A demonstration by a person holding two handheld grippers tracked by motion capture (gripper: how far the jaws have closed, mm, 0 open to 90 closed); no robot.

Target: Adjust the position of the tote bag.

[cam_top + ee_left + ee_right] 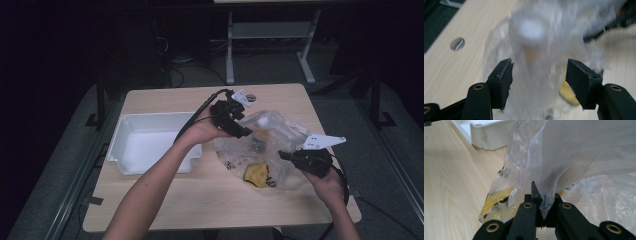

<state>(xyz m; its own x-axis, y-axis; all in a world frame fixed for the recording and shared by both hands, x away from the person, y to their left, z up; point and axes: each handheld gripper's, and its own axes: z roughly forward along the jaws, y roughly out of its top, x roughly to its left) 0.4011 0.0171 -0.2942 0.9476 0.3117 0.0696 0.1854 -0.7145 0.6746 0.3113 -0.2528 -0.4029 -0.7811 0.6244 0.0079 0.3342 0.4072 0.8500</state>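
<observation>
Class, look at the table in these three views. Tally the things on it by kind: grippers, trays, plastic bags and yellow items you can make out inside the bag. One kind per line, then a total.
Grippers: 2, the left gripper and the right gripper
White tray: 1
Clear plastic bag: 1
Yellow item in the bag: 1 seen clearly; other contents are too blurred to count
Total: 5

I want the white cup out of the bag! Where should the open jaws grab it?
Probably around the round side of the white cup, just below its rim, coming straight on from the left gripper. It looks upright between those open jaws, while the right gripper pinches the plastic bag.
</observation>
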